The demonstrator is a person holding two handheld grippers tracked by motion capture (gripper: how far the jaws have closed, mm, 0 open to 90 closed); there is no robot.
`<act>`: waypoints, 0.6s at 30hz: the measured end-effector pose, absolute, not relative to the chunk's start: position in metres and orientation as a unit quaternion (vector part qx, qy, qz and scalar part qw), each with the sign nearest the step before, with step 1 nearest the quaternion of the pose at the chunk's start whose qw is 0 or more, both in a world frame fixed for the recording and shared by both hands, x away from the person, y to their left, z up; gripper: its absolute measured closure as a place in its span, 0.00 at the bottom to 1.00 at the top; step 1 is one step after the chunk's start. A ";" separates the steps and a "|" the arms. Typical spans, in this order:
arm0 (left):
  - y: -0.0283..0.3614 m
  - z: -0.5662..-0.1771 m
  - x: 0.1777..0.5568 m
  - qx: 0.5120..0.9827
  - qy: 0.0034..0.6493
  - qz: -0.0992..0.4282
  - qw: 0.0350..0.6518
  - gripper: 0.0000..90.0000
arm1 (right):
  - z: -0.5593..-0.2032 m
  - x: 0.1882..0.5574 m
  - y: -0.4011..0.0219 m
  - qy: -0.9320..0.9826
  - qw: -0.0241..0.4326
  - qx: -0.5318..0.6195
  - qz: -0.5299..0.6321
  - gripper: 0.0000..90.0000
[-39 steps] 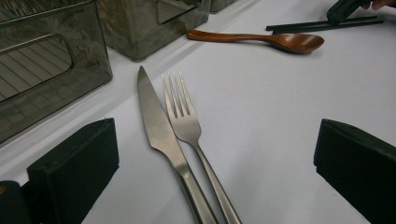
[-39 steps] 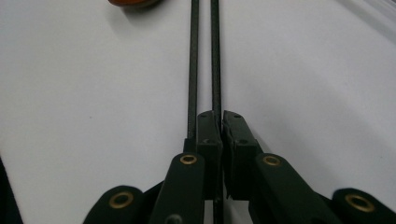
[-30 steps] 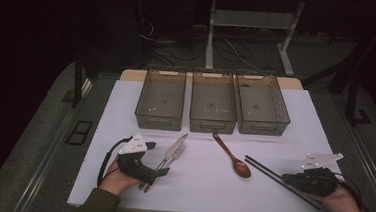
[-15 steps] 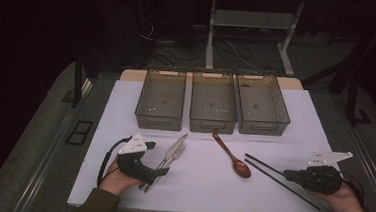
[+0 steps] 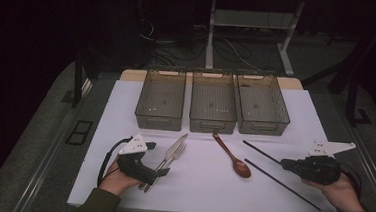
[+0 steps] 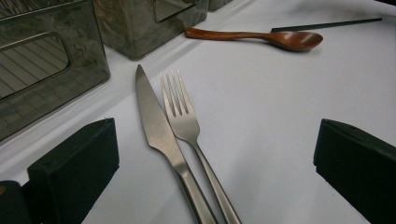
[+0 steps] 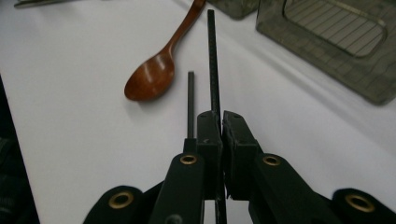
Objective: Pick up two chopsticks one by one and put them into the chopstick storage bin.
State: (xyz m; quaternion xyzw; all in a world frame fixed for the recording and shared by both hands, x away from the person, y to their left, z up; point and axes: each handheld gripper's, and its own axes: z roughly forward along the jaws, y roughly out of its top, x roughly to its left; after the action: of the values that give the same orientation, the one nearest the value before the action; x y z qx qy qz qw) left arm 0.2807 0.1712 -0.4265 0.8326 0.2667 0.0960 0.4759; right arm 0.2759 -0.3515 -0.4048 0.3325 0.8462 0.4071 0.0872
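Gripping one black chopstick: right gripper, jaws pinched tight on it.
Second chopstick lies on the white table just beside, near its right edge; wooden spoon close by. Left gripper gapes wide around knife and fork, untouched, near the front-left corner.

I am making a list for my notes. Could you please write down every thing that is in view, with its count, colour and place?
bins: three, smoky clear, in a row at the table's far side
knife: one, silver, front left, beside the fork
fork: one, silver, touching the knife
spoon: one, brown wood, middle
chopsticks: two, black, front right; one clamped in the right gripper
table: one, white top
left gripper: black fingers open around the knife and fork handles
right gripper: black fingers shut on a chopstick
hands: two, at the near edge
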 end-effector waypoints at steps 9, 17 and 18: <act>0.169 -0.428 0.282 0.831 0.269 0.093 0.478 0.00 | -0.395 0.286 -0.341 0.836 0.092 0.342 0.419 0.94; 0.167 -0.427 0.281 0.827 0.266 0.098 0.485 0.00 | -0.389 0.293 -0.329 0.831 0.093 0.353 0.419 0.94; 0.167 -0.426 0.281 0.828 0.265 0.097 0.485 0.00 | -0.388 0.294 -0.327 0.830 0.092 0.357 0.419 0.94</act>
State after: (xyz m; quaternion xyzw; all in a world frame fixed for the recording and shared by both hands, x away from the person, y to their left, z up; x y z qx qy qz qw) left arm 0.2813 0.1671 -0.4265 0.8277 0.2650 0.0973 0.4850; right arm 0.2945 -0.3267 -0.3884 0.3567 0.8299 0.4190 0.0919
